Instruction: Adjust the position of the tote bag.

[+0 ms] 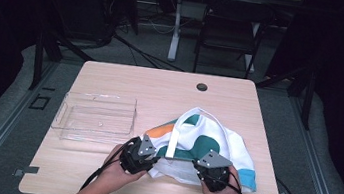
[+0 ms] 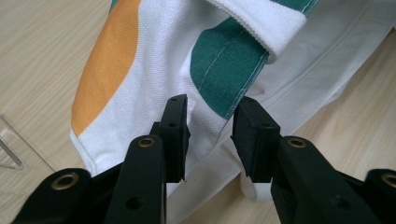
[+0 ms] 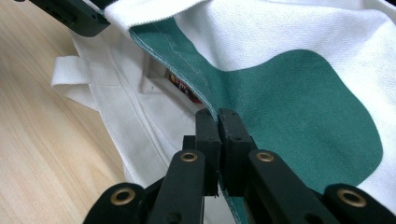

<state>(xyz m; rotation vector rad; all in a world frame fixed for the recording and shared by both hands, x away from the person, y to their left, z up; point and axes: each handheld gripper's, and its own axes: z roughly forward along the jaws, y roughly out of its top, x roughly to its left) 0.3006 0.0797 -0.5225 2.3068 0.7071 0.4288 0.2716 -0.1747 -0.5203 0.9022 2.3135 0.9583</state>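
Note:
A white tote bag [image 1: 215,138] with green, orange and blue patches lies crumpled on the right half of the wooden table [image 1: 161,88]. My left gripper [image 1: 154,159] sits at the bag's near left edge. In the left gripper view its jaws [image 2: 211,116] stand apart around the bag's rim [image 2: 210,126], with a gap at each pad. My right gripper [image 1: 197,165] is at the near edge to the right, shut on the green rim of the bag's mouth [image 3: 218,119]. A white strap [image 2: 261,23] loops over the top. Something red and dark [image 3: 184,88] shows inside the bag's mouth.
A clear plastic tray [image 1: 96,117] lies on the table's left half, just beyond my left hand. A round cable hole [image 1: 202,87] sits near the far edge. A dark chair [image 1: 229,29] and a desk leg [image 1: 175,27] stand beyond the table.

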